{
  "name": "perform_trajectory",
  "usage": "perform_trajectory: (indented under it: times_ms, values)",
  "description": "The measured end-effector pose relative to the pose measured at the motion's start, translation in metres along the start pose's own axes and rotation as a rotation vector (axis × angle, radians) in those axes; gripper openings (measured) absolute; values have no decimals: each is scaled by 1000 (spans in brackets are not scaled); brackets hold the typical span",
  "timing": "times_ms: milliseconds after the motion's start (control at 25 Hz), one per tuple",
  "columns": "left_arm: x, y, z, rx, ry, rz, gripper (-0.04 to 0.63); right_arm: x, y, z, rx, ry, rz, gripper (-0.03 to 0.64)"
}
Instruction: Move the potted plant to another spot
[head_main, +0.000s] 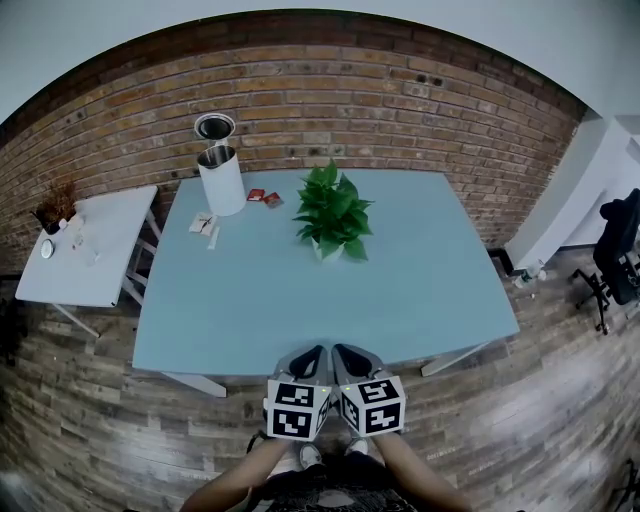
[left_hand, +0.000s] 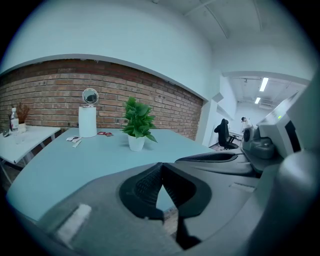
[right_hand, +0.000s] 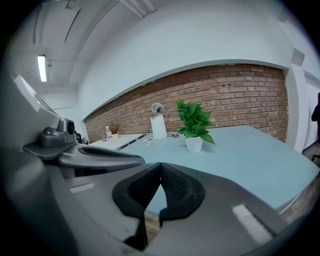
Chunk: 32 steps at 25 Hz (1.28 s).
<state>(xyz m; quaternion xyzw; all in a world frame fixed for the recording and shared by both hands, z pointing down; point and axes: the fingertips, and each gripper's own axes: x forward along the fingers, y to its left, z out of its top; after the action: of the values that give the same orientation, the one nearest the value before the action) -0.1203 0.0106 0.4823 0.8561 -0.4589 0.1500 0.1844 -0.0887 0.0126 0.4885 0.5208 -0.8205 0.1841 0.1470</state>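
Now 1 potted plant (head_main: 331, 215) on table (head_main: 430, 300); 2 hand-held grippers (head_main: 317, 351) (head_main: 339, 350), both closed, empty.

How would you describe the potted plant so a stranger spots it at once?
Find the big light-blue table in front of the brick wall. Near its far edge, right of the tall white cylinder, stands the potted plant. It is the only leafy green thing there, in a small white pot.
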Motion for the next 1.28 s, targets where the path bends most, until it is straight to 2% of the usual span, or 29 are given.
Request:
perform_trajectory:
  times_ms: [280,920,1280]
  values:
    - [15,19,4,-5,15,12,-2,19,-8,7,-10,-2,-18,6]
    - [69,44,20,-15,41,32,-2,67,-42,26,-21,7,2,6]
    - [101,62,33,-25,50,83,-2,94,-69,48,-42,1,4,7]
